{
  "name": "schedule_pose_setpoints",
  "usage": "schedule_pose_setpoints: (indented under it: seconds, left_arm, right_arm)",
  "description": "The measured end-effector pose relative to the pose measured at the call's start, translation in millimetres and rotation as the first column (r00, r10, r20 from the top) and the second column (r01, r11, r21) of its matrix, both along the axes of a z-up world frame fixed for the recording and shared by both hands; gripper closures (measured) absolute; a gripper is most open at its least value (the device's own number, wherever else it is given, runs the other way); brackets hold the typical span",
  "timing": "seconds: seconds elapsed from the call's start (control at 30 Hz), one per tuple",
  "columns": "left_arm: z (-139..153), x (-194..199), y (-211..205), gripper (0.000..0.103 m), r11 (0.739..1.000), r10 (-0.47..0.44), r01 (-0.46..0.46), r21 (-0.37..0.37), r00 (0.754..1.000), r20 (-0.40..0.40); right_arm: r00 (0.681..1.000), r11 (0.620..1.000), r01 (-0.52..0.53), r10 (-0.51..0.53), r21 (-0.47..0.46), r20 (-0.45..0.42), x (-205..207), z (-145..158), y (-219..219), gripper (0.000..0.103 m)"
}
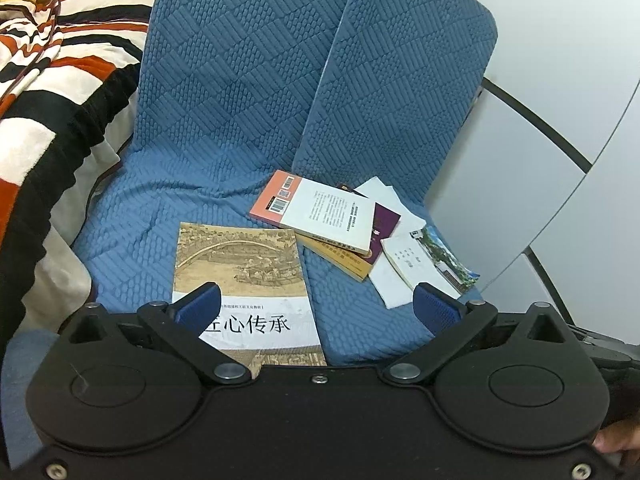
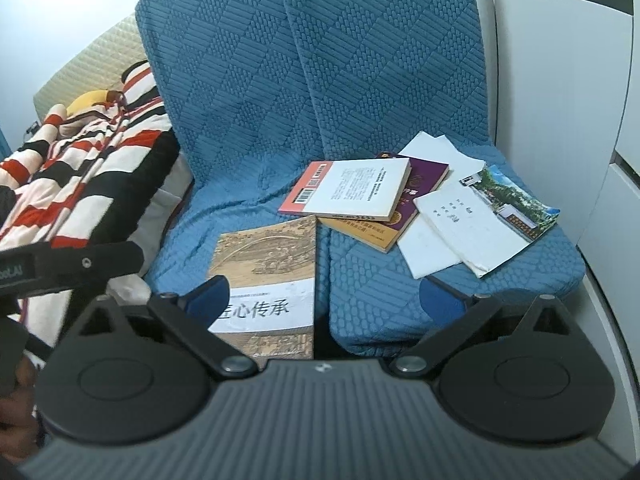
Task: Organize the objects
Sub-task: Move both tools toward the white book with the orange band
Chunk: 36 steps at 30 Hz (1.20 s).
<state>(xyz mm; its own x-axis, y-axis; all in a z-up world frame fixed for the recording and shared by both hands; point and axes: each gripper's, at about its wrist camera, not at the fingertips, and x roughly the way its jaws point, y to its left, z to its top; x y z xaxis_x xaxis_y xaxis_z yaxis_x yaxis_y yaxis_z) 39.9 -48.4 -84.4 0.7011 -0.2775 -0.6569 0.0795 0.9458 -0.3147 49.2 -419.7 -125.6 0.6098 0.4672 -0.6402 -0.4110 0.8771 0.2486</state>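
Note:
Several books lie on a blue quilted sofa seat (image 1: 168, 216). A tan book with an old bridge painting (image 1: 240, 264) (image 2: 268, 256) lies flat at the front. Behind it to the right, a white book with an orange spine edge (image 1: 320, 210) (image 2: 352, 188) tops a yellow book (image 1: 340, 258) and a purple one (image 1: 384, 224) (image 2: 420, 184). A white booklet with a scenery photo (image 1: 432, 258) (image 2: 492, 216) rests on white papers. My left gripper (image 1: 318, 308) hovers open over the tan book's near end. My right gripper (image 2: 326, 298) is open above the seat's front edge, empty.
A striped orange, black and white blanket (image 1: 52, 92) (image 2: 80, 172) is heaped on the left of the sofa. Blue back cushions (image 1: 248, 72) stand behind the books. White cabinet panels (image 1: 540, 184) rise on the right. The other gripper's black body (image 2: 60, 268) juts in at left.

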Motion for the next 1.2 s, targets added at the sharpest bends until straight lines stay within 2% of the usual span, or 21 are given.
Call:
schedule_pose_setpoints:
  seconds: [0.2, 0.57, 0.63, 0.97, 1.03, 1.13, 1.2]
  left_arm:
    - [-20, 25, -1, 0.001, 1.000, -0.010, 0.010, -0.014, 1.000, -0.008]
    - [-55, 69, -8, 0.001, 0.999, -0.017, 0.017, -0.040, 1.000, -0.007]
    - [-63, 80, -10, 0.001, 0.999, -0.017, 0.016, -0.038, 0.999, -0.030]
    - [-87, 122, -19, 0.002, 0.998, -0.031, 0.029, -0.050, 0.999, -0.033]
    - [-94, 131, -18, 0.002, 0.999, -0.019, 0.018, -0.038, 1.000, -0.017]
    - [-103, 148, -15, 0.003, 0.999, -0.014, 0.013, -0.035, 0.999, -0.045]
    - [-105, 156, -15, 0.003, 1.000, -0.011, 0.010, -0.024, 1.000, -0.023]
  right_arm:
    - [1.000, 1.000, 0.016, -0.016, 0.021, -0.019, 17, -16, 0, 0.000]
    - [0.999, 0.999, 0.049, -0.049, -0.001, -0.015, 48, -45, 6, 0.000]
    - [0.998, 0.998, 0.061, -0.061, 0.008, -0.016, 54, -48, 6, 0.000]
    - [0.992, 0.992, 0.124, -0.123, 0.038, -0.029, 94, -60, 13, 0.000]
    - [0.991, 0.990, 0.127, -0.126, 0.052, -0.035, 103, -62, 15, 0.000]
    - [0.991, 0.989, 0.132, -0.129, 0.065, -0.041, 118, -66, 18, 0.000]
    - [0.990, 0.988, 0.135, -0.132, 0.071, -0.055, 128, -70, 21, 0.000]
